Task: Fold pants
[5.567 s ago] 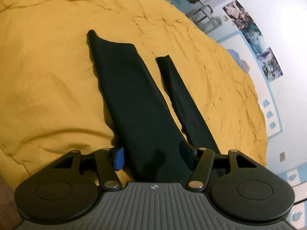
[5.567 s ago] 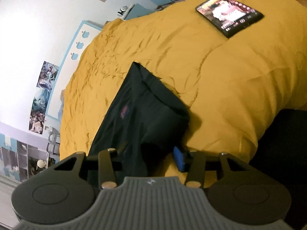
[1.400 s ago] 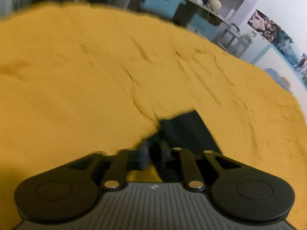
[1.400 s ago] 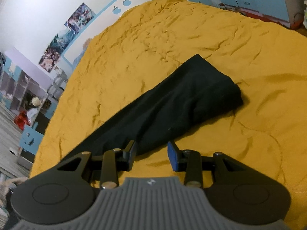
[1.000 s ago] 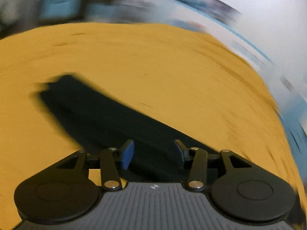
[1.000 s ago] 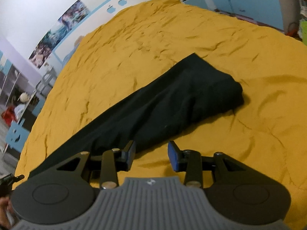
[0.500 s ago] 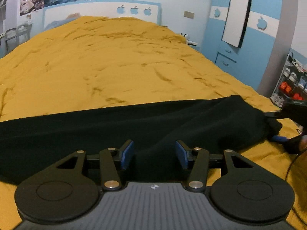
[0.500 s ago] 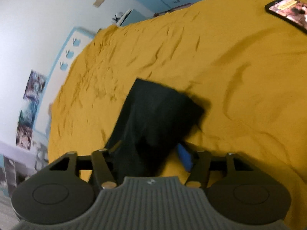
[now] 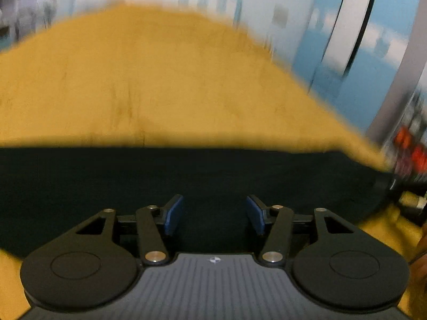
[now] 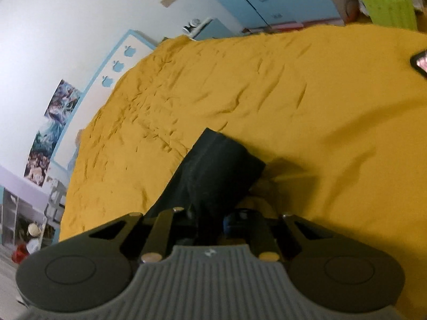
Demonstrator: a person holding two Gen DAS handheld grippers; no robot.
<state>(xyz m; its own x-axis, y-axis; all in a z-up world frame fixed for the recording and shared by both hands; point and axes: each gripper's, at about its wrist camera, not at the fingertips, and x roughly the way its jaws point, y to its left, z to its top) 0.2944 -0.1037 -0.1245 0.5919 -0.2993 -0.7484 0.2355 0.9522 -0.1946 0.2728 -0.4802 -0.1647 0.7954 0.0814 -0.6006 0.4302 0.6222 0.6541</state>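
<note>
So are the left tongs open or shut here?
Open. The left tongs show their blue pads set wide apart over the black pants, with nothing pinched between them.

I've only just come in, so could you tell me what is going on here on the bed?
A person is folding black pants on a yellow bedspread, with handheld tongs in each hand. The right tongs are shut on one end of the pants, which bunches up in front of them. The left tongs are open over the long dark strip of fabric and grip nothing. A tablet lies at the bed's edge.
</note>
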